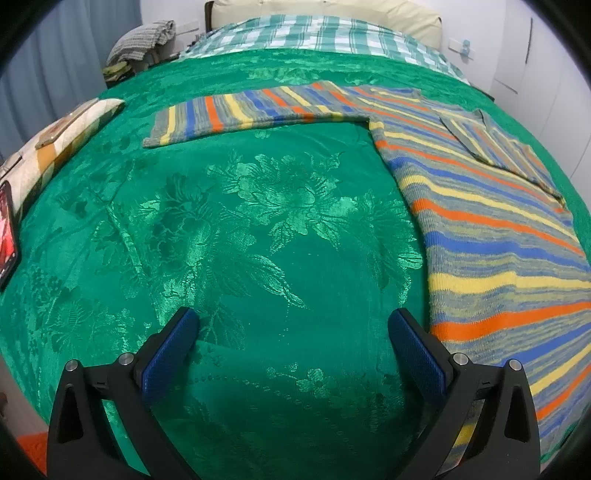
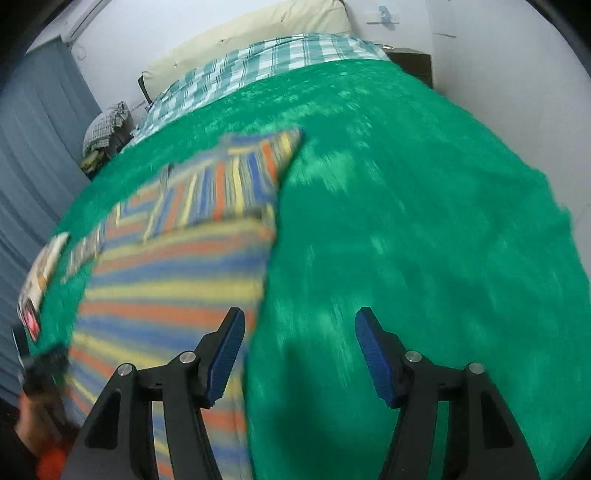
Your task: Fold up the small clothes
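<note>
A striped sweater [image 1: 491, 229] in grey, blue, orange and yellow lies flat on the green bedspread [image 1: 258, 221]. Its left sleeve [image 1: 236, 114] stretches out to the left; its right sleeve [image 1: 498, 147] is folded over the body. My left gripper [image 1: 293, 328] is open and empty, above the bedspread just left of the sweater's lower edge. In the right wrist view the sweater [image 2: 177, 280] is at the left, blurred. My right gripper [image 2: 299, 332] is open and empty, over the sweater's right edge and the bedspread [image 2: 424, 221].
A checked pillow [image 1: 62, 136] and a phone [image 1: 7, 232] lie at the bed's left edge. A plaid sheet [image 1: 317, 35] and cream headboard are at the far end. A pile of clothes [image 1: 142, 42] sits left of the bed. White walls stand to the right.
</note>
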`<state>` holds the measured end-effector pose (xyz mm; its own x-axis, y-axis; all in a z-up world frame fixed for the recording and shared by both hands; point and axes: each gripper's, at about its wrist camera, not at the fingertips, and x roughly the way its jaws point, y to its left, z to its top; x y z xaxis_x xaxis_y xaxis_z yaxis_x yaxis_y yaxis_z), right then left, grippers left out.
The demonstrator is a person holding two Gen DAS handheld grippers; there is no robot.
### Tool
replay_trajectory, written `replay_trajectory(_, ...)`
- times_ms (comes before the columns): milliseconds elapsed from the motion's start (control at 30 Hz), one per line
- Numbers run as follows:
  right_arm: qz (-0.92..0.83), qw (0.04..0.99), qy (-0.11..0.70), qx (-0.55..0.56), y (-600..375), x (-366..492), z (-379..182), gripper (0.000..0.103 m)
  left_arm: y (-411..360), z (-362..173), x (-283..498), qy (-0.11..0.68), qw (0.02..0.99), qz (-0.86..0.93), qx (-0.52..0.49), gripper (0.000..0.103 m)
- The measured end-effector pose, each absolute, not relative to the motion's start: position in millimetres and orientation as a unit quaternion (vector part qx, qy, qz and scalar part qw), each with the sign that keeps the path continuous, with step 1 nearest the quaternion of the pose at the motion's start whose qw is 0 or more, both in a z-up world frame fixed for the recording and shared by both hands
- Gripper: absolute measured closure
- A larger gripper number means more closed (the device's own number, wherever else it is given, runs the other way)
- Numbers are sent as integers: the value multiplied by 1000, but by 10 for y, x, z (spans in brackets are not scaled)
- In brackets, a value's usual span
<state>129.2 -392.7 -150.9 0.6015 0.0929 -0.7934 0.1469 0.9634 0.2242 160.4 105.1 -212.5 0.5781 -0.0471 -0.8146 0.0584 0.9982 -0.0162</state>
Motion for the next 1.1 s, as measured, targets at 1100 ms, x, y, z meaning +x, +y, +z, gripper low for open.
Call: replay_trajectory(1100, -82, 921, 378, 48, -3614, 617, -1496, 31, 1003, -2152, 1517, 443, 896, -18, 18, 0)
